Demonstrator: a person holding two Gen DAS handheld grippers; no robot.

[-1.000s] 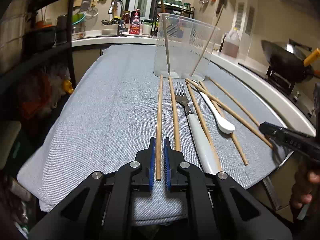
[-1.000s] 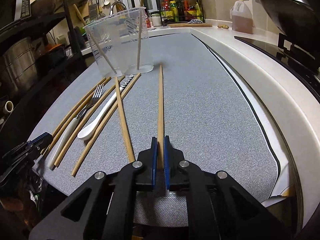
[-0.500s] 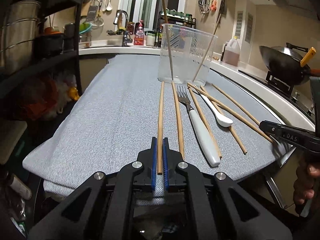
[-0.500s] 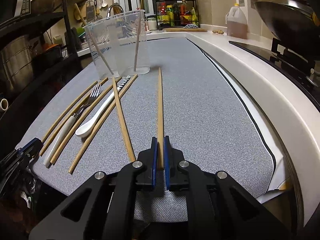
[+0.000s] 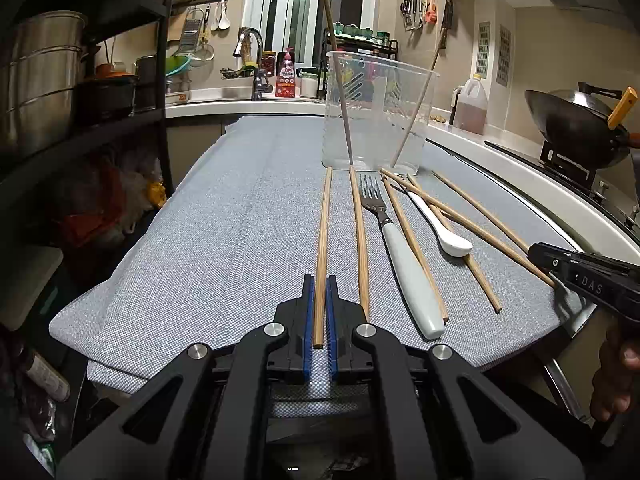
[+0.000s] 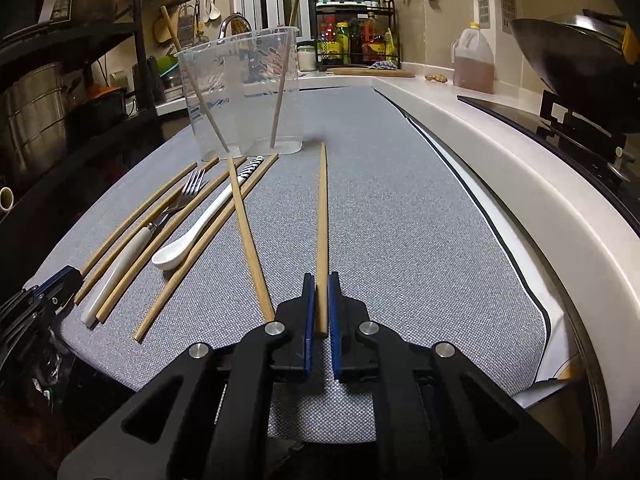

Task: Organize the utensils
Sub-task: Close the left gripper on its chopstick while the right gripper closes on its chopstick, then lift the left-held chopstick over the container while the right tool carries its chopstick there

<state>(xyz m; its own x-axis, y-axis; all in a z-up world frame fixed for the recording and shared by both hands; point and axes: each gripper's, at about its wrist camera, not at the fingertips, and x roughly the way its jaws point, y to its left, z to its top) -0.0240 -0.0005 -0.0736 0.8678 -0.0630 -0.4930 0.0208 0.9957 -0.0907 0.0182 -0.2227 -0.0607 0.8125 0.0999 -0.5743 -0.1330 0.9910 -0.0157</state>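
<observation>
left tool (image 5: 320,292) & right tool (image 6: 321,292) looked alike: matte black angular linkage arms w/ triangular cutouts, four round silver screws each, blue ribbed pads (image 5: 307,320) lining the fingers. right tool's side bore white "das" lettering, seen from left cam.

a grey woven cloth (image 5: 224,240) is covering the near worktop. beyond it a white counter (image 6: 500,132) is curving along the right wall toward a dark wok (image 5: 572,128) on the stove. far off, a faucet (image 5: 252,40) is standing by the sink under a white-framed window (image 5: 304,8). black shelving (image 5: 160,60) is holding steel pots (image 5: 36,80) on the left. warm light is falling on beige walls.
</observation>
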